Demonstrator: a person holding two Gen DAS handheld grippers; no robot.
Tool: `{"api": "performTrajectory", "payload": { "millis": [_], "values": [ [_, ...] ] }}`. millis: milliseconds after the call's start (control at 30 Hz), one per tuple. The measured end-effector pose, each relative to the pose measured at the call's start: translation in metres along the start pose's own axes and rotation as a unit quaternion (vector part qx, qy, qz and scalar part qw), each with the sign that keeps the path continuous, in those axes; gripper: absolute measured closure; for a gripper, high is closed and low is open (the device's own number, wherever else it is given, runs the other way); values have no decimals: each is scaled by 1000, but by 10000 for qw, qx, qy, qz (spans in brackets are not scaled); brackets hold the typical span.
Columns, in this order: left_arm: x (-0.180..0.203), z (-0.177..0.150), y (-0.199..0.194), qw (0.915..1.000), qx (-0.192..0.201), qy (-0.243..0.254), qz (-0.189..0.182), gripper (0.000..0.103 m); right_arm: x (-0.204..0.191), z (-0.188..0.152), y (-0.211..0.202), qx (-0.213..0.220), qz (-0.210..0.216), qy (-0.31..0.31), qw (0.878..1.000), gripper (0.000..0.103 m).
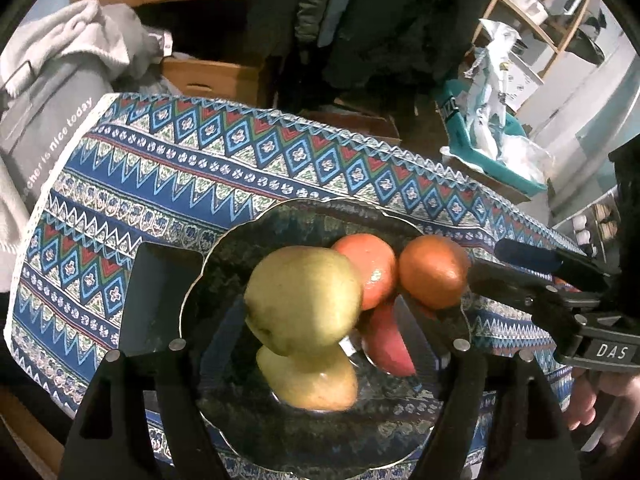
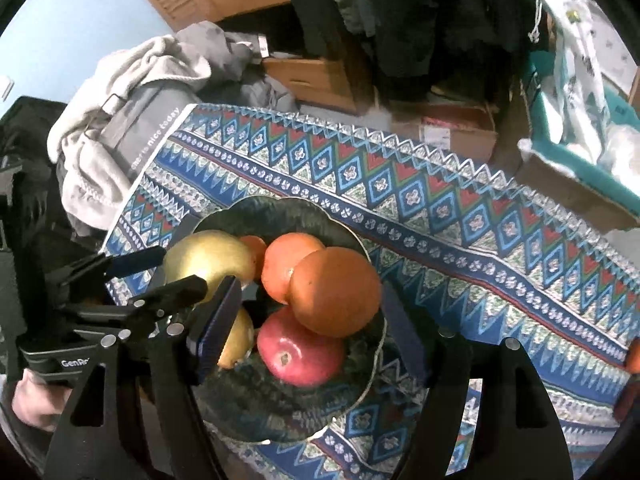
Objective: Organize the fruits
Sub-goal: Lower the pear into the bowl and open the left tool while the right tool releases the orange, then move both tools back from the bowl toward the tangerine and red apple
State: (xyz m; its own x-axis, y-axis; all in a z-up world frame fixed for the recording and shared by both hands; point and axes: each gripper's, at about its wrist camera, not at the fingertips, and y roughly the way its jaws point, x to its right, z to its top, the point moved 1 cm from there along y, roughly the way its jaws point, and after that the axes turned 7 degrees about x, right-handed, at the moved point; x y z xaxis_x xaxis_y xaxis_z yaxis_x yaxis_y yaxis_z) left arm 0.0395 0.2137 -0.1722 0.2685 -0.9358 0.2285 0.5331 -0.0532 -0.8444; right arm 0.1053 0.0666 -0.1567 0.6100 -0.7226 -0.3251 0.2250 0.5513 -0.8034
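Fruit piled on a dark plate (image 1: 224, 248) on a patterned tablecloth (image 1: 168, 168), a gripper on either side.

Two yellow-green pears (image 1: 302, 296), a red apple (image 2: 298, 354) and two oranges (image 2: 334, 292) sit heaped together on the plate. The left gripper (image 1: 304, 300) straddles the upper pear with its jaws apart; whether they press it I cannot tell. The right gripper (image 2: 312, 312) has its jaws parted around the near orange, seemingly clear of it. Grey clothes (image 2: 132, 80) lie beyond the table.

Both wrist cams look steeply down, close, sharing fruit plate (image 1: 224, 248) (image 2: 280, 208) on patterned cloth (image 1: 140, 168).
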Motion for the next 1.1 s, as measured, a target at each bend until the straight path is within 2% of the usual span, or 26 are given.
{"api": "performTrajectory", "payload": {
  "millis": [467,767,900,1100],
  "values": [
    [53,-4,-32,9975,213,638,-205,22,19,-17,-65,298,-776,-246,9962,28],
    [97,-10,-43,9935,234,1050,-364,21,43,-36,-110,524,-1086,-180,9925,25],
    [114,-15,-45,9921,187,1158,-449,20,53,-45,-126,599,-1189,-135,9910,20],
    [138,-22,-46,9884,178,1433,-468,19,68,-58,-149,727,-1294,-47,9889,20]
  ]
}}
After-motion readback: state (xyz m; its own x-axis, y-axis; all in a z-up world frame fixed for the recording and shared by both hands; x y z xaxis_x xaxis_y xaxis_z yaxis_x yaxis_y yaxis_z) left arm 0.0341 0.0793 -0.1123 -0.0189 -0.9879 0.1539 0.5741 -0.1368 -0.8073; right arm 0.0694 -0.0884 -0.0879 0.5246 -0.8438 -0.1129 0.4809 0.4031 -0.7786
